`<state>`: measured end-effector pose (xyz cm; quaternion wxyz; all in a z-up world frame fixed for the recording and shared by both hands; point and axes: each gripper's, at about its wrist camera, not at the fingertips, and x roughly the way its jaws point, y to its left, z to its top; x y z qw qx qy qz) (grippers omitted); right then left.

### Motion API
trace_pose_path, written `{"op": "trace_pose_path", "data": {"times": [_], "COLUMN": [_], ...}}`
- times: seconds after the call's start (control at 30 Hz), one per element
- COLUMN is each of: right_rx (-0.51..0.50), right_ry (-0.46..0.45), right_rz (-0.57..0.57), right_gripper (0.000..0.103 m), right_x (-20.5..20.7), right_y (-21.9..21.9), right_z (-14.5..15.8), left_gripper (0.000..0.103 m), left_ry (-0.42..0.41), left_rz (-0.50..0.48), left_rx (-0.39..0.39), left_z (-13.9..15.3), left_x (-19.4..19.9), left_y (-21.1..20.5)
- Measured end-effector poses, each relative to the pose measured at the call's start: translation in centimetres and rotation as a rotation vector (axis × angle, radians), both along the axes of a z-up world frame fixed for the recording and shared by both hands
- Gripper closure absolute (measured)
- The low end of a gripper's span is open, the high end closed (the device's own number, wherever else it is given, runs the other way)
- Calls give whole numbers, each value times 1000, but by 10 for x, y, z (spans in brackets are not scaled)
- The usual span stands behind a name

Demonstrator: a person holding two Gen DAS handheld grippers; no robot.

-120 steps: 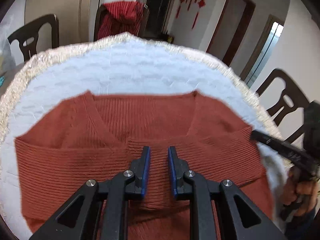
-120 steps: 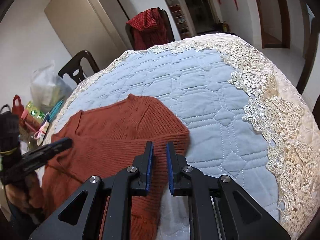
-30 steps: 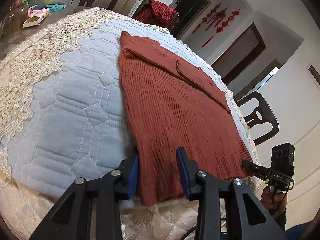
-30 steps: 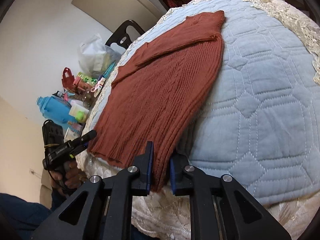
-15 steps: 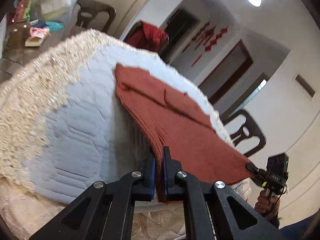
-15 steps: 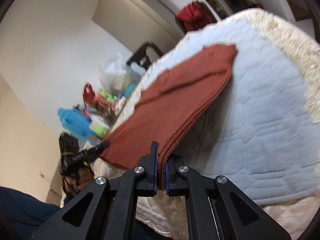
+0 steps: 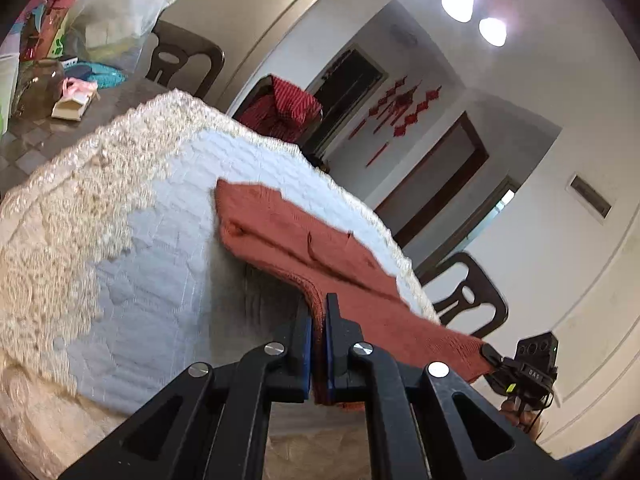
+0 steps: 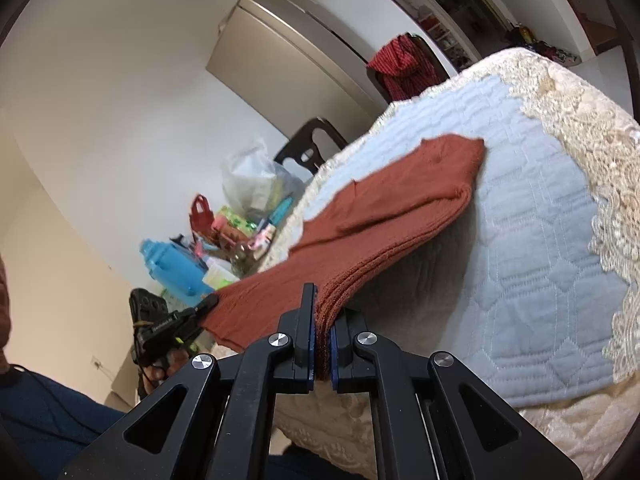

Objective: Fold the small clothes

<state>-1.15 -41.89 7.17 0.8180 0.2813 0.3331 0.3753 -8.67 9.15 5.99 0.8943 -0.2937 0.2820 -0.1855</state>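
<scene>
A rust-red knitted sweater [image 7: 288, 232] lies with its neck end on a blue quilted table cover [image 7: 152, 264]. Its hem end is lifted off the table. My left gripper [image 7: 319, 308] is shut on the hem's left corner. My right gripper [image 8: 322, 300] is shut on the hem's right corner of the sweater [image 8: 400, 208]. Each view shows the other gripper at the far hem corner: the right gripper [image 7: 490, 352] and the left gripper [image 8: 208, 302].
The quilt has a cream lace border [image 8: 600, 168]. Dark chairs [image 7: 472, 296] stand around the table, one draped with red cloth [image 7: 284, 108]. Bags, a blue bottle [image 8: 172, 272] and small items clutter the table's left end [image 7: 68, 84].
Both grippers closed on the hem corners about half a second ago. Since then they have lifted the hem higher off the table; the cameras tilt up.
</scene>
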Motion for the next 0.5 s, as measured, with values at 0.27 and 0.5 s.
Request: {"op": "trace_pose_path", "data": {"times": [0.27, 0.5], "right_rx": [40, 30], "right_ry": [-45, -52], "right_rz": [-3, -24], "right_gripper": [98, 98], "right_x": [50, 118], "right_y": [3, 11], "right_z": [18, 37], "left_gripper": [97, 97], "left_ry": [-55, -28], "left_rz": [41, 49], "left_rx": [-31, -10], "left_z": [19, 35], "left_x": [58, 137], "left_y": [2, 0]}}
